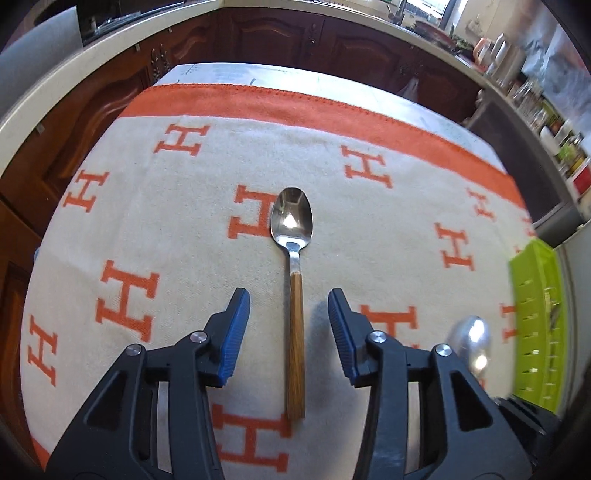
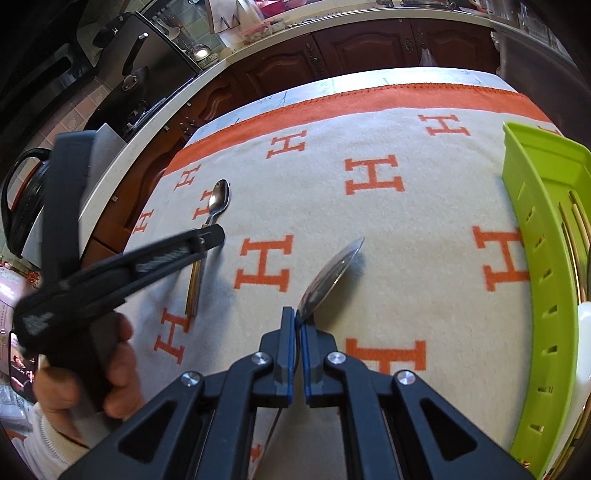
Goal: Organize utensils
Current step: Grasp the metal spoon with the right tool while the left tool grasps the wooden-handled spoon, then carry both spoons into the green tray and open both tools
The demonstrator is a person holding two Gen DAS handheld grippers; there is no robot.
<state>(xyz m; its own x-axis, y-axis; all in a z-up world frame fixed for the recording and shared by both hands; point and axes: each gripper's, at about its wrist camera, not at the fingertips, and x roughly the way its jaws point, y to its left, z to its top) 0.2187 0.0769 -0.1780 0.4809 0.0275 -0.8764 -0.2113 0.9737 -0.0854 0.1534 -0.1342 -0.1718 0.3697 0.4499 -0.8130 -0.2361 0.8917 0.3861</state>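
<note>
A wooden-handled spoon lies flat on the cream and orange blanket, bowl pointing away. My left gripper hovers over its handle, jaws open on either side and clear of it. In the right wrist view that same spoon lies at the left under the left gripper's fingers. My right gripper is shut on a metal spoon, whose bowl sticks out tilted above the blanket. That bowl shows blurred in the left wrist view as the metal spoon.
A lime-green slotted utensil tray stands along the blanket's right edge with several utensils inside; the tray is also at the right in the left view. A person's hand holds the left gripper. Dark wood cabinets lie beyond the table.
</note>
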